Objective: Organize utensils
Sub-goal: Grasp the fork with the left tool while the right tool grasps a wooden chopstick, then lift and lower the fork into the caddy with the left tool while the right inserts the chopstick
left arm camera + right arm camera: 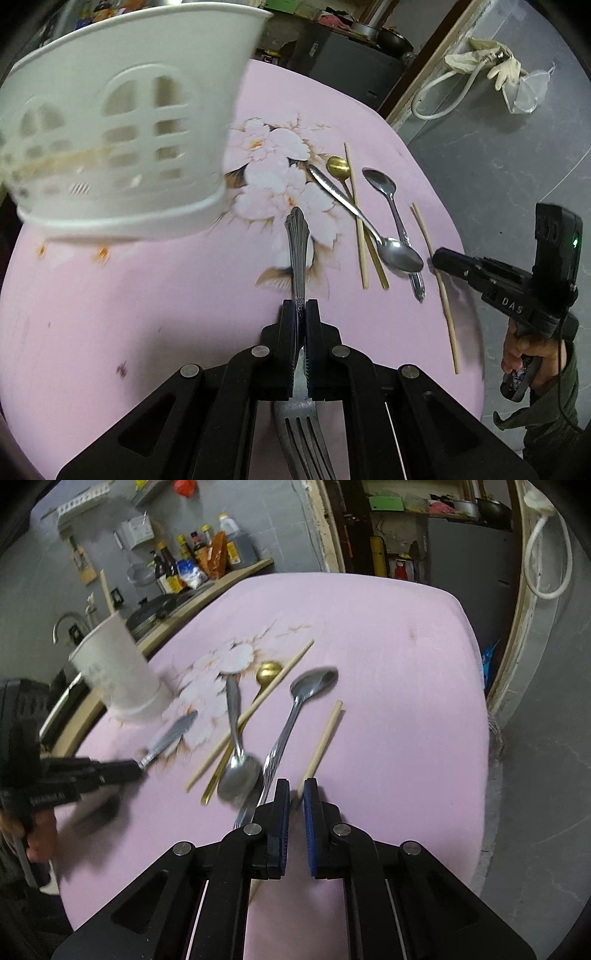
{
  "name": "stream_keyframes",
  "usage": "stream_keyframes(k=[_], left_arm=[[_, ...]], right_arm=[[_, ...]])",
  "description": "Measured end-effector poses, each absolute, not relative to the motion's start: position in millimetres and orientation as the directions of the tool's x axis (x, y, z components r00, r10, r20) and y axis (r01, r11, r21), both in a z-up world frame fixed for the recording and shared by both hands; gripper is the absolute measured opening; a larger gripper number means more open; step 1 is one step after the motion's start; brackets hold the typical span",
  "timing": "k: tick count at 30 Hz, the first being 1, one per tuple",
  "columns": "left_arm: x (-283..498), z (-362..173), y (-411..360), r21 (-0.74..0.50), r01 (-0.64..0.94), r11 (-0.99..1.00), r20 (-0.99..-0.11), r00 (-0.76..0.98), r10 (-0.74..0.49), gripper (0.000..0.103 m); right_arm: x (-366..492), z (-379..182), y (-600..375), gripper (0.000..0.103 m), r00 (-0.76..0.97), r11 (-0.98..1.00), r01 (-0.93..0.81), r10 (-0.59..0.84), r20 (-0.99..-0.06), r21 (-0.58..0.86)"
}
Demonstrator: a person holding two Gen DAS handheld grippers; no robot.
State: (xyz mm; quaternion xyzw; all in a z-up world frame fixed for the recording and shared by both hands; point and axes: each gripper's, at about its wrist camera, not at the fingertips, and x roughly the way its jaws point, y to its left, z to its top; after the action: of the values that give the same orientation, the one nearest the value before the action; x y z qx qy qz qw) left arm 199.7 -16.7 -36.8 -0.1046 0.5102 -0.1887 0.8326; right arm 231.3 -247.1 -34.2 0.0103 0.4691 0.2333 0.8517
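My left gripper (301,308) is shut on a steel fork (297,243), handle pointing forward, tines back toward the camera, held above the pink table (147,314). A white slotted utensil holder (122,140) stands close at the upper left. Two steel spoons (391,206), a gold spoon (338,168) and wooden chopsticks (356,218) lie on the table to the right. My right gripper (295,788) is slightly open, straddling the near end of a lone chopstick (325,738). In the right wrist view the left gripper (110,771) holds the fork (170,738) near the holder (118,672).
The table's right edge (476,738) drops to a grey floor. A counter with bottles (192,565) and a sink tap stands behind the table at the left. A doorway with shelves lies beyond the far edge.
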Motion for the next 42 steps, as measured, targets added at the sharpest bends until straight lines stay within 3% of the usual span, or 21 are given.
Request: stream_keyframes(k=[6, 16, 23, 26, 27, 30, 36, 42], left_arm=[[196.3, -34.7, -22.7, -0.317, 0.246, 0.916, -0.819, 0.415, -0.395, 0.004], [225.6, -35.7, -63.0, -0.046, 0.388, 0.920, -0.906, 0.372, -0.202, 0.015], [228.0, -41.3, -70.1, 0.026, 0.478, 0.878, -0.921, 0.352, -0.165, 0.015], [227.1, -41.8, -70.5, 0.010, 0.481, 0.877, -0.913, 0.362, -0.189, 0.008], [227.5, -41.8, -66.7, -0.017, 0.466, 0.885, -0.907, 0.365, -0.210, 0.006], [221.9, -41.8, -53.2, -0.085, 0.424, 0.902, -0.884, 0.385, -0.264, 0.005], [198.0, -22.8, -35.1, -0.172, 0.367, 0.914, -0.788, 0.506, -0.351, 0.005], [175.9, 0.1, -26.6, -0.204, 0.353, 0.913, -0.649, 0.650, -0.396, 0.005]], right_arm=[[230.0, -35.2, -244.3, 0.007, 0.454, 0.898, -0.379, 0.392, -0.800, 0.225], [260.4, -35.3, -228.2, 0.016, 0.466, 0.921, -0.362, 0.314, -0.827, 0.146], [275.4, -41.7, -223.0, 0.021, 0.436, 0.916, -0.383, 0.294, -0.851, 0.120], [276.1, -42.9, -225.9, 0.017, 0.439, 0.915, -0.379, 0.311, -0.843, 0.140], [275.7, -42.6, -227.5, 0.011, 0.440, 0.914, -0.376, 0.320, -0.839, 0.152], [275.9, -41.2, -234.8, 0.004, 0.439, 0.910, -0.353, 0.367, -0.820, 0.219], [263.4, -34.5, -249.7, 0.003, 0.466, 0.887, -0.315, 0.455, -0.759, 0.339], [222.8, -1.8, -244.6, 0.003, 0.619, 0.880, -0.365, 0.474, -0.626, 0.305]])
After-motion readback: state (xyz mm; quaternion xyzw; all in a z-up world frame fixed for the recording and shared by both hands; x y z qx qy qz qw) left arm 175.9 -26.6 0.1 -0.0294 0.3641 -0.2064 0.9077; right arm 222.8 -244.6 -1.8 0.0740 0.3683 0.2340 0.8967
